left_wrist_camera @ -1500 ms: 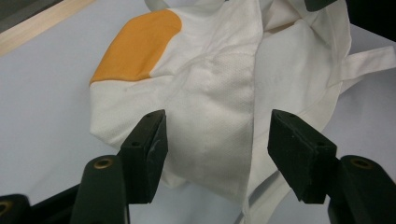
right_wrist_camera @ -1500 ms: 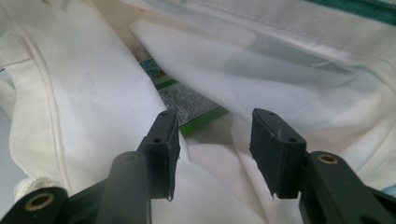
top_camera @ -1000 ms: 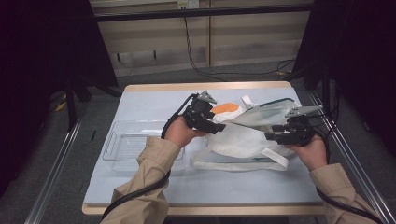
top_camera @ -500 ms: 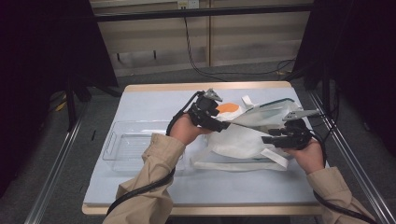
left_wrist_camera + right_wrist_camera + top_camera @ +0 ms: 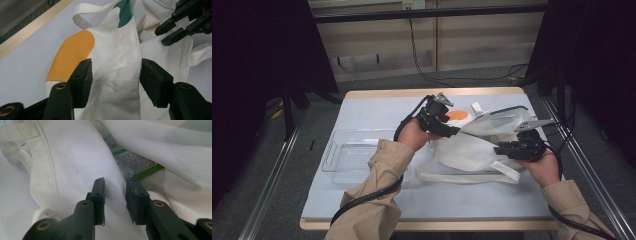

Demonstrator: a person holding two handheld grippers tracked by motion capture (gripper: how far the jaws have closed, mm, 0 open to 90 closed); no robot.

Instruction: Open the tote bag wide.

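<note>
From the high view I see my left gripper (image 5: 451,131) at the near-left edge of the white tote bag (image 5: 472,150), which lies on the right half of the tabletop (image 5: 367,112). My right gripper (image 5: 504,148) meets the bag's right side, where the upper layer of cloth is lifted. A clear plastic tray (image 5: 357,155) sits on the tabletop to the left of the bag, apart from it.

In the left gripper view my left gripper (image 5: 115,75) has a raised fold of the tote bag (image 5: 117,65) between its jaws, beside an orange patch (image 5: 72,53) and below a green stripe (image 5: 124,12). The jaws stand about halfway and have just been closing; both pads meet the fold's edges. The right gripper (image 5: 166,32) shows farther off at the upper right.

In the right gripper view my right gripper (image 5: 115,192) has a ridge of the tote bag (image 5: 75,157) between its jaws, which have just been closing and now pinch the cloth narrowly. Inside the bag's mouth lies a green-edged printed packet (image 5: 135,162).
</note>
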